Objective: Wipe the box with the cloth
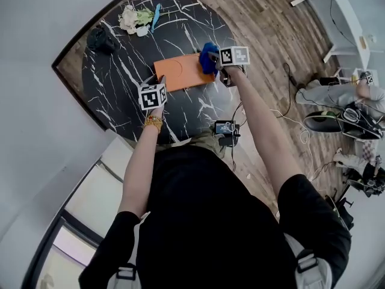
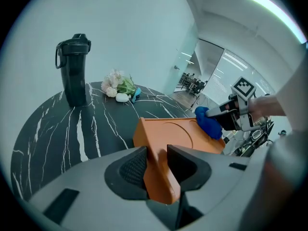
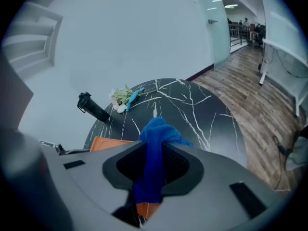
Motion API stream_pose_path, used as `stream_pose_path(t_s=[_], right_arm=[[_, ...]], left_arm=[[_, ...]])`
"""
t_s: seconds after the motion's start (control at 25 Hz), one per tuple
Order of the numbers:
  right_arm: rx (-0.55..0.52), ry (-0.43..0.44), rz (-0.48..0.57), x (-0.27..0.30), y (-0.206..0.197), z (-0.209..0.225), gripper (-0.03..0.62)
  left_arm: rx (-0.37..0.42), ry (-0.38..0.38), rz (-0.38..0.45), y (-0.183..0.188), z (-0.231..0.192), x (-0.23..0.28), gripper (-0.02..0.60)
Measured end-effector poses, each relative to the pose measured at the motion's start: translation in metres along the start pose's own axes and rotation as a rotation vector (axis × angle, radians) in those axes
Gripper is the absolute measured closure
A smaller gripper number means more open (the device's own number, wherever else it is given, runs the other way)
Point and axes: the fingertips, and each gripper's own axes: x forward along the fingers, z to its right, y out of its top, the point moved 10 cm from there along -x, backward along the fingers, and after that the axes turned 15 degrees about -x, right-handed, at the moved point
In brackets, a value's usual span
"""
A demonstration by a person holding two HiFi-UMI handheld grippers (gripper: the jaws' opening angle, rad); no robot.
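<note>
one orange box (image 1: 180,72) lies flat near the middle of the round black marble table (image 1: 120,110), recessed circle in its top face visible in the left gripper view. blue cloth (image 1: 209,56) sits bunched at the box's right end, touching it, part of it hanging over the edge. right gripper (image 1: 215,62) has its jaws nearly together, pinched on the cloth; in the right gripper view the cloth (image 3: 156,143) fills the gap between the pads and bulges out past the tips, with a bit of the box (image 3: 103,143) showing to the left and below. left gripper (image 1: 154,80) is at the box's near left corner. in the left gripper view its jaws stand at a medium width with the corner of the box (image 2: 178,134) between them, a pad against it on each side, so it holds the box there. from that view the right gripper (image 2: 226,114) and cloth (image 2: 208,121) show at the far end of the box. both arms reach out from the person in a black shirt, gold bracelet (image 1: 153,122) on the left wrist.

further out: dark bottle (image 1: 101,39) with a loop handle stands upright near the table's far left edge, well apart from the box. pale flowers (image 1: 133,18) with green leaves lie at the far edge, a light blue item (image 1: 156,15) just beside them, can't tell what it is. small device with a lit screen (image 1: 224,127) sits by the near edge. wood plank floor (image 1: 258,23) around the table, cables on it to the right.
</note>
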Motion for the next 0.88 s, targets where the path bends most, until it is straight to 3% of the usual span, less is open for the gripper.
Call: stream_pose_path(t_s=[0.12, 0.4, 0.72, 0.88], right_arm=[[0.035, 0.046, -0.013, -0.003, -0.005, 0.002, 0.528], [-0.072, 0.026, -0.022, -0.009, -0.018, -0.012, 0.528], [-0.34, 0.083, -0.092, -0.013, -0.041, -0.051, 0.53], [-0.353, 0.04, -0.067, -0.016, -0.056, -0.059, 0.53]], left_arm=[[-0.033, 0.019, 0.01, -0.001, 0.001, 0.0, 0.457], [-0.029, 0.002, 0.002, 0.001, -0.002, -0.002, 0.472], [-0.031, -0.006, 0.006, 0.0, -0.004, 0.0, 0.479], [-0.036, -0.007, 0.006, -0.001, -0.005, -0.003, 0.486]])
